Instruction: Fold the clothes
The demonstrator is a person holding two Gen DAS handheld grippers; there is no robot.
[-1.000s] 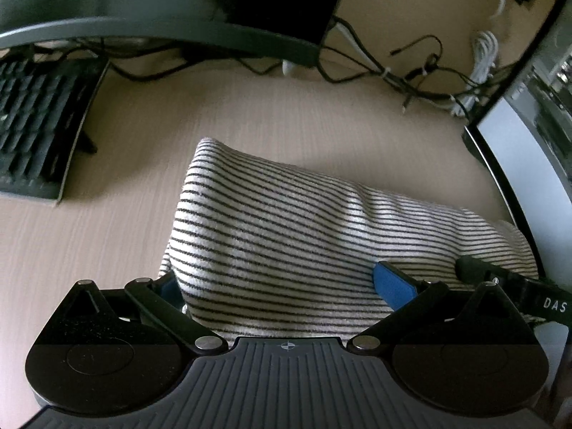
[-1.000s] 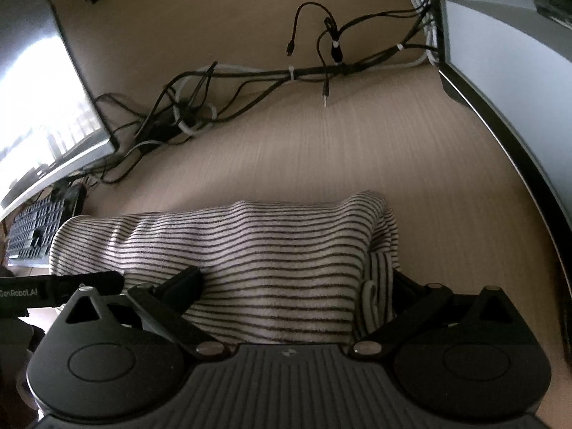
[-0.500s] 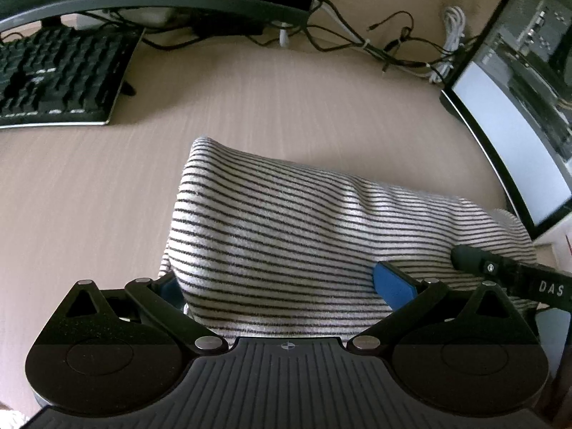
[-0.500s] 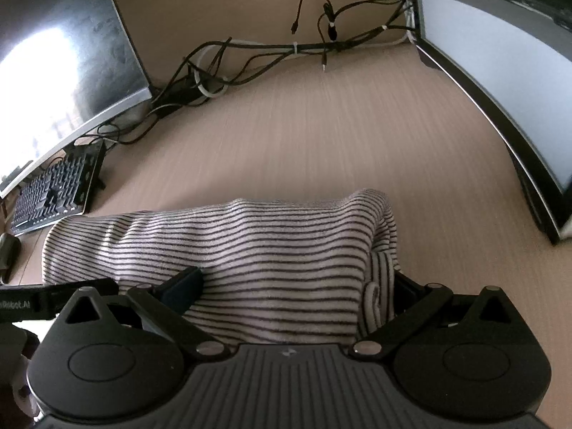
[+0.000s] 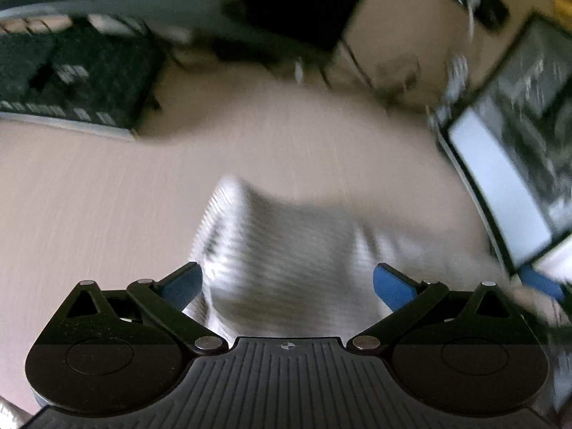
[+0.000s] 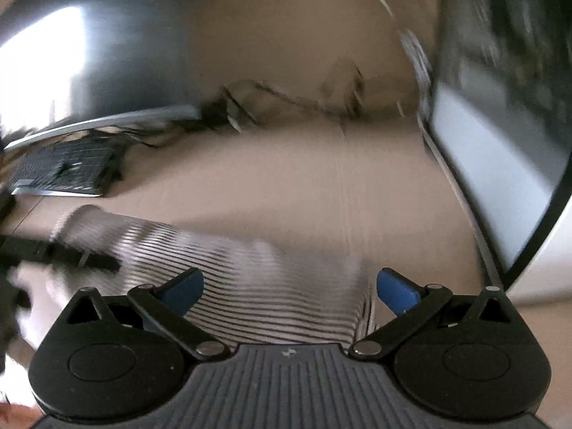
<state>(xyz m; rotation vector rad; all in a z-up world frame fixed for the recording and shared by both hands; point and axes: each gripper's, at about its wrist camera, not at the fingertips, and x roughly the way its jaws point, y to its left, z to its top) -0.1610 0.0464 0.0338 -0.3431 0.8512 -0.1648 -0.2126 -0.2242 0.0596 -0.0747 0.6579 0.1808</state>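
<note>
A pale wood-grain surface (image 6: 304,186) fills the view, blurred. A black keyboard (image 6: 60,171) lies at nine o'clock, a lit monitor (image 6: 500,186) stands at three o'clock, and tangled cables (image 6: 271,96) trail at twelve.

**Around your work area**

You have a light wooden desk (image 5: 107,193) under everything. A black keyboard (image 5: 71,82) sits at your far left, a lit monitor (image 6: 500,178) stands along the right edge, a dark curved monitor (image 6: 89,57) stands behind the keyboard, and blurred cables (image 6: 286,100) trail between the two.
</note>
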